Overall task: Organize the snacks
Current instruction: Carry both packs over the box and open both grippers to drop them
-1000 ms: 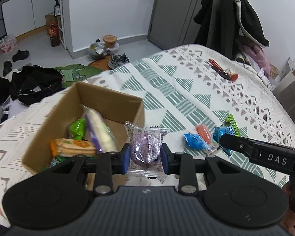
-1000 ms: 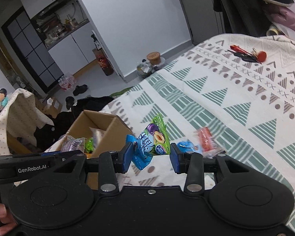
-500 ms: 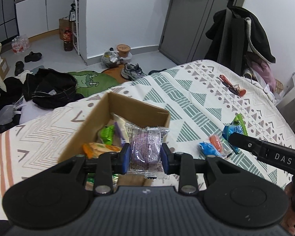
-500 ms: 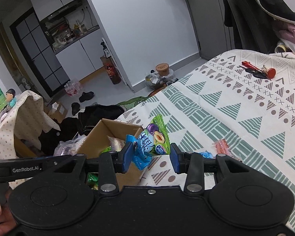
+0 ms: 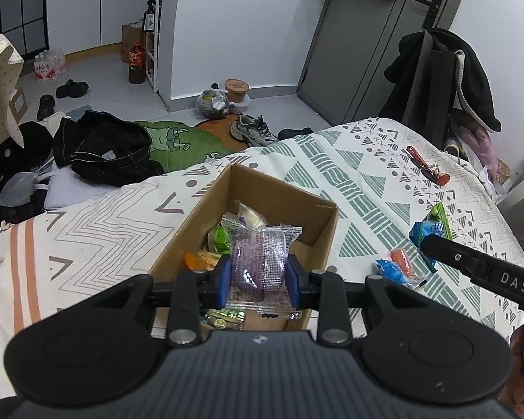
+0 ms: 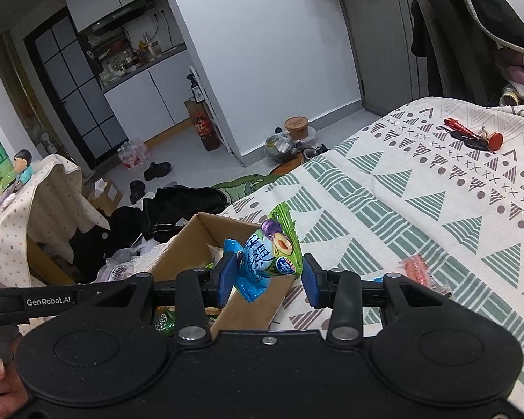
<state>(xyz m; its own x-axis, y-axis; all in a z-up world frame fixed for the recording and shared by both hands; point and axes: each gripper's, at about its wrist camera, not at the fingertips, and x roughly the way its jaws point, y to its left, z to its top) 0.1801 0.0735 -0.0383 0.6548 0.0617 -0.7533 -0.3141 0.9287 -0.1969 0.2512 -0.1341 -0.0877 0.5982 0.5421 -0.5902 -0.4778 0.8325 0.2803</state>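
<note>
My left gripper (image 5: 258, 276) is shut on a clear packet with a purple snack (image 5: 260, 265) and holds it over the open cardboard box (image 5: 272, 188), which holds several snacks. My right gripper (image 6: 266, 276) is shut on a blue and green plum snack bag (image 6: 267, 255) above the box's right wall (image 6: 258, 300). In the left wrist view the same bag (image 5: 431, 227) shows to the right of the box. An orange packet (image 5: 400, 256) and a blue packet (image 5: 389, 269) lie on the patterned bedcover (image 5: 366, 181). The orange packet also shows in the right wrist view (image 6: 417, 269).
Red keys (image 5: 426, 167) lie at the far side of the bed. A dark coat hangs on a chair (image 5: 447, 80) beyond it. Clothes (image 5: 101, 150), shoes (image 5: 251, 132) and bottles lie on the floor to the left.
Both grippers have risen and moved left with their packets. The left one went from the box's right wall to over the box. The right one now hangs over the box's right wall.
</note>
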